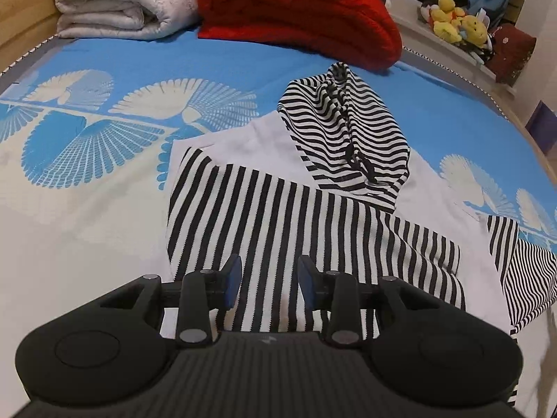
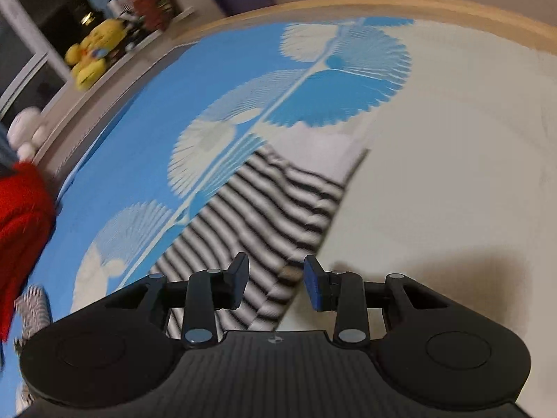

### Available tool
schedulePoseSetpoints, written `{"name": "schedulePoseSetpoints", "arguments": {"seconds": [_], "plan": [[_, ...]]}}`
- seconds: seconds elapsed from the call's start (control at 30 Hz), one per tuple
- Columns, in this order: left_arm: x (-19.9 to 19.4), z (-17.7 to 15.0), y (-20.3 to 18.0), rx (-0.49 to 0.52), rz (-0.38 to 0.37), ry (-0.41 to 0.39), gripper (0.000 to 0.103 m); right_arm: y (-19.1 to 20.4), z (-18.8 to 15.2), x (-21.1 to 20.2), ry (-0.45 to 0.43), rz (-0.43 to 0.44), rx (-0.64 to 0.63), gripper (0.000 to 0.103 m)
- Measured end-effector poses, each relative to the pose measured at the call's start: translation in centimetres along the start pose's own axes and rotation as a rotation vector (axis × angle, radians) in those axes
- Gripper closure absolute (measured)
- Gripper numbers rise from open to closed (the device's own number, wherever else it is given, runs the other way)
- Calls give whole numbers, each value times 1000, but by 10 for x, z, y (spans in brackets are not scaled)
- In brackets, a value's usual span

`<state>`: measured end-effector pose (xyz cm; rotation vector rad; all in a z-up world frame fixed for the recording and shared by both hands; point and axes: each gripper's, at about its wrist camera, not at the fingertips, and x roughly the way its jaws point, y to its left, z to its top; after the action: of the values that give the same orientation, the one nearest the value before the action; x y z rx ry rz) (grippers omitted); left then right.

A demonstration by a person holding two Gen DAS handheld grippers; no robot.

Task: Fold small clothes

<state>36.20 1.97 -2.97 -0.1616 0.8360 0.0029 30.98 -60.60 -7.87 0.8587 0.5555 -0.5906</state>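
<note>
A small black-and-white striped hoodie [image 1: 278,216] with white panels lies on the bed, its striped hood [image 1: 348,132] toward the far side. One sleeve is folded across the body. My left gripper [image 1: 269,278] is open, just above the folded striped sleeve. The other striped sleeve [image 2: 250,216] shows blurred in the right wrist view. My right gripper [image 2: 276,284] is open over that sleeve's lower part, holding nothing.
The bed sheet [image 1: 104,209] is blue and cream with fan patterns. A folded red blanket [image 1: 299,10] and a folded white blanket [image 1: 118,3] lie at the far side. Yellow plush toys [image 1: 456,24] sit on a shelf beyond the wooden bed edge [image 2: 383,3].
</note>
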Motion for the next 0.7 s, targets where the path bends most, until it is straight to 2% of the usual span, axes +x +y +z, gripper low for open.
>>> {"name": "schedulePoseSetpoints", "arguments": {"seconds": [0.13,0.27,0.6,0.67,0.7], "plan": [[1,0,2,-1,-8,5,64,-20,0,16,18,22,122,66],[2,0,3,-3,-17,11,64,-29,-2,26,15,35,184,66],[6,-2,-2,11,-26,28,64,-27,0,39,-34,59,209,67],[7,-2,-1,9,-24,32,64,-25,-1,41,-39,55,196,69],[7,-2,0,8,-22,33,64,-23,-1,41,-39,54,192,75]]}}
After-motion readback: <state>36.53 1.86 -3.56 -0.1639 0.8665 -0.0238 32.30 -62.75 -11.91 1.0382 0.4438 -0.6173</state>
